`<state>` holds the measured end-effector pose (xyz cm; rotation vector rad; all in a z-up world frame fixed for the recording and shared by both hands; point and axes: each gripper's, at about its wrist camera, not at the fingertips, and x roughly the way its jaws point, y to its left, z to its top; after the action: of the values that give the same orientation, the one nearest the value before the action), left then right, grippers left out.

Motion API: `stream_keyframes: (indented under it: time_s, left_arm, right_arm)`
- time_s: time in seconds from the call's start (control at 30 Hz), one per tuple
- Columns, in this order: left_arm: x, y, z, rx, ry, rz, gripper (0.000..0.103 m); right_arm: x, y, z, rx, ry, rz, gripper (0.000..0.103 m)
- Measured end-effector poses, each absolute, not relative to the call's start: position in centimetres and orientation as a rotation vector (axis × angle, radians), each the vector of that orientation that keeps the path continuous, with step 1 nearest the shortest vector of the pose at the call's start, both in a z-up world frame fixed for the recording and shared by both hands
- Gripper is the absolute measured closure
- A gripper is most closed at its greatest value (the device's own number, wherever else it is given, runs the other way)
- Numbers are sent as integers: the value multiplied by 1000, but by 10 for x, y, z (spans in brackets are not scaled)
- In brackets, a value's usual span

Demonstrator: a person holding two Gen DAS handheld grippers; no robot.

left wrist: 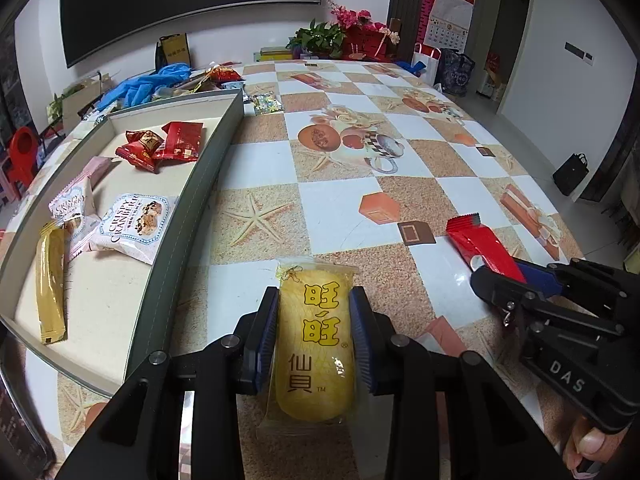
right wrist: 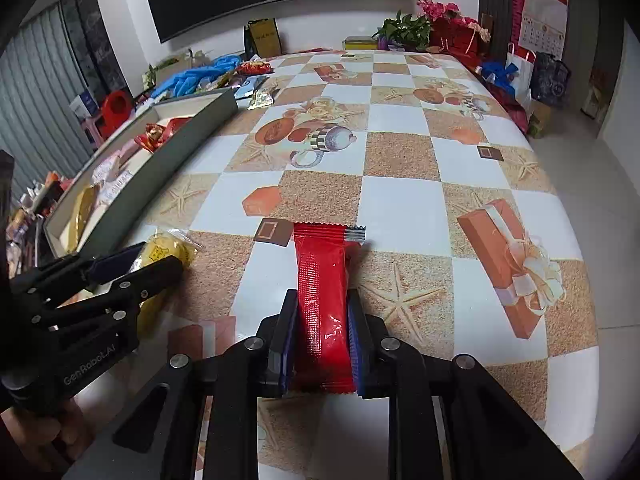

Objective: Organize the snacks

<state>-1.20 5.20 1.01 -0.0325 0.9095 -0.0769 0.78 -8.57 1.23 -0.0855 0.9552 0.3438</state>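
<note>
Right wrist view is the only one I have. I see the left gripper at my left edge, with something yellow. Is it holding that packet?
Observer: Yes. The left gripper is shut on the yellow packet, one pad on each long side.
Operator: What is printed on it?
Observer: Large yellow characters above smaller dark ones.
Operator: What lies in the box? Its wall hides most of it from me.
Observer: The box holds a gold stick packet, two white cranberry packets and red packets.

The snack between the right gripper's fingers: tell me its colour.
Red wrapper with a silver crimped end; clearest in the right wrist view.
</note>
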Motion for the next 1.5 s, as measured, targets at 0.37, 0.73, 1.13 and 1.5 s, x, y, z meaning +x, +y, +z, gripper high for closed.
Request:
stream_keyframes:
  time_s: [0.37,0.73,1.13,1.5]
  left_arm:
    - [-12,57,10,-67,896,-99,65]
    - [-12,55,9,-66,895,-107,65]
    - [-13,53,12,-64,894,-116,65]
    - [-19,66,42,-81,844,-92,65]
  right_arm:
    - [4,-79,10,-130,917,315,79]
    - [4,-79,10,-131,916,314,79]
    - [10,-85,14,-35,952,348,80]
    - [5,-77,38,42,926,417,80]
